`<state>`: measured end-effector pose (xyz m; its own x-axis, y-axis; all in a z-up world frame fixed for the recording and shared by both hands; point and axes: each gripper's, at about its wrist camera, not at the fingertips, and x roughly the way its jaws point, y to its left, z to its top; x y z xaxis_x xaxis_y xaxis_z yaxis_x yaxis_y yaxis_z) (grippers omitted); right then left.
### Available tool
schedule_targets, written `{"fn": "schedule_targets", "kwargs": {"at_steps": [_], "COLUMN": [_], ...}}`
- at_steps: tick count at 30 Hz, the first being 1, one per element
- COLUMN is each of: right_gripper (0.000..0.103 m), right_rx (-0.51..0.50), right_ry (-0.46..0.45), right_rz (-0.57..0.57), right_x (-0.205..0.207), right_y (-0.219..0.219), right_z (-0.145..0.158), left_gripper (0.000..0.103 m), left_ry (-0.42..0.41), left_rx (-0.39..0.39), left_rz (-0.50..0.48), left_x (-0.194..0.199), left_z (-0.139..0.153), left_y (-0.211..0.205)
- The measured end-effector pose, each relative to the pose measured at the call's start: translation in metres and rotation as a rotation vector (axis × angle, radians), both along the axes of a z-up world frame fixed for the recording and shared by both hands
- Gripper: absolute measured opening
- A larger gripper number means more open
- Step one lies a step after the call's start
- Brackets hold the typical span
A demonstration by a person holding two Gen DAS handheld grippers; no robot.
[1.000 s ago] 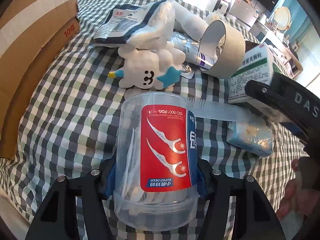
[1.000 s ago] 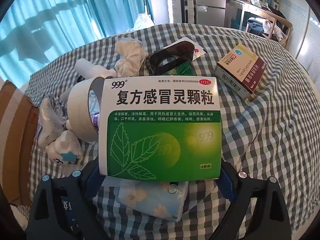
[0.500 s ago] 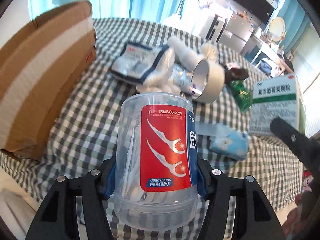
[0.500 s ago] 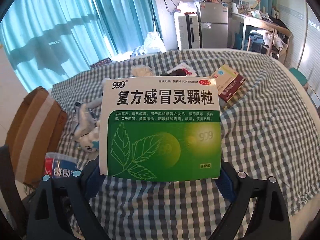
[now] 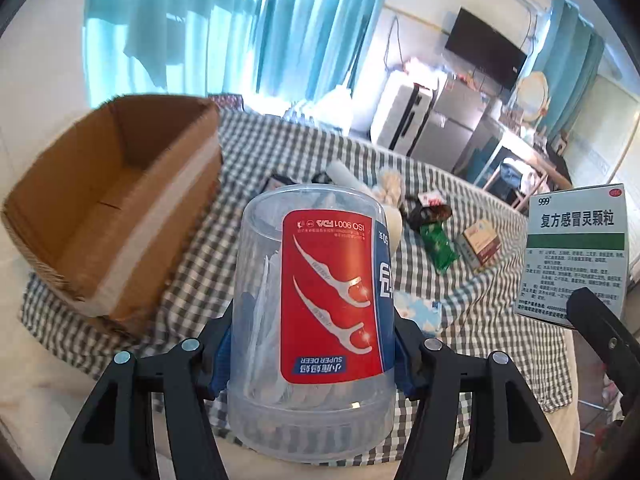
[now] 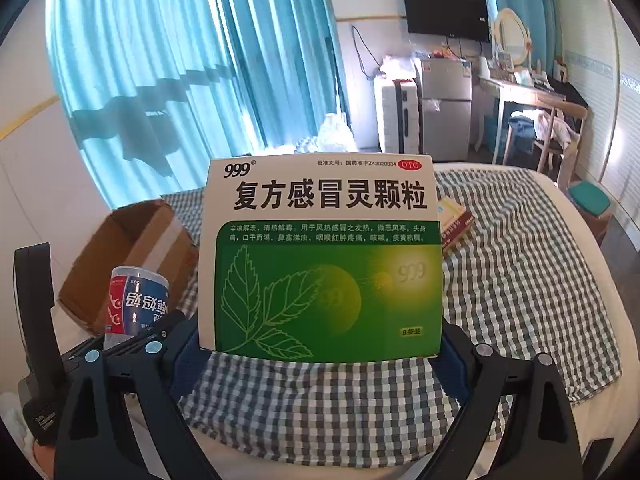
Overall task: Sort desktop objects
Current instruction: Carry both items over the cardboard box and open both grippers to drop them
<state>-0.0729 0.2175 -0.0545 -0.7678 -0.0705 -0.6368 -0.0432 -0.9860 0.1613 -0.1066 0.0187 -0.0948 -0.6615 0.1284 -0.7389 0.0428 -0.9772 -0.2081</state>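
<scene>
Left gripper [image 5: 312,344] clamped on the clear floss-pick jar [image 5: 316,312] — blue pads pressed to both sides of the barrel, jar upside down, red label facing the camera, lid end nearest the wrist. Jar is off the surface, held in the air above the near edge of the checked cloth [image 5: 492,292].

Right gripper [image 6: 320,344] clamped on the green-and-white medicine box [image 6: 324,256], pads on its two side edges, box upright, front face to the camera, also clear of the cloth. From the left wrist view the box sits at far right, well apart from the jar.

Open cardboard box [image 5: 108,216] to the left of the jar, mouth up, inside looks bare, right wall close to the jar's side in view. Free air between jar and carton rim.

Left on the cloth — green sachet [image 5: 438,246], small red-and-cream carton [image 5: 482,242], pale blue tissue pack [image 5: 418,310] just behind the jar, and a heap of white items beyond, too blurred to name.

Room: teal curtains [image 6: 160,80], wall TV [image 6: 446,14], small fridge [image 6: 446,112], wooden desk [image 6: 536,100] at right.
</scene>
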Motion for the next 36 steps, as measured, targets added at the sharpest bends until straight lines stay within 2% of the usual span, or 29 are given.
{"fn": "schedule_targets", "kwargs": {"at_steps": [10,16,19,28,36], "right_gripper": [0.093,0.093,0.093,0.093,0.093], "right_rx": [0.011,0.014,0.017,-0.047,-0.106], "right_ry": [0.078,0.078,0.089,0.058,-0.009], "right_rz": [0.137,0.233,0.278,0.424,0.494], "right_x": [0.009,-0.006,-0.014,-0.054,-0.105], "right_y": [-0.063,-0.103,-0.126,-0.193,-0.237], "right_z": [0.036,0.039,0.040,0.025,0.002], "left_gripper": [0.063,0.063,0.063,0.063,0.063], "left_ry": [0.112,0.157,0.164,0.101,0.042], "left_rx": [0.025,0.009,-0.020,-0.042,-0.064], "left_rz": [0.069,0.151,0.188,0.245,0.258], "left_x": [0.020,0.020,0.019,-0.009,-0.052], "left_z": [0.050,0.069,0.070,0.051,0.023], "left_y": [-0.061,-0.115,-0.141,-0.216,-0.249]}}
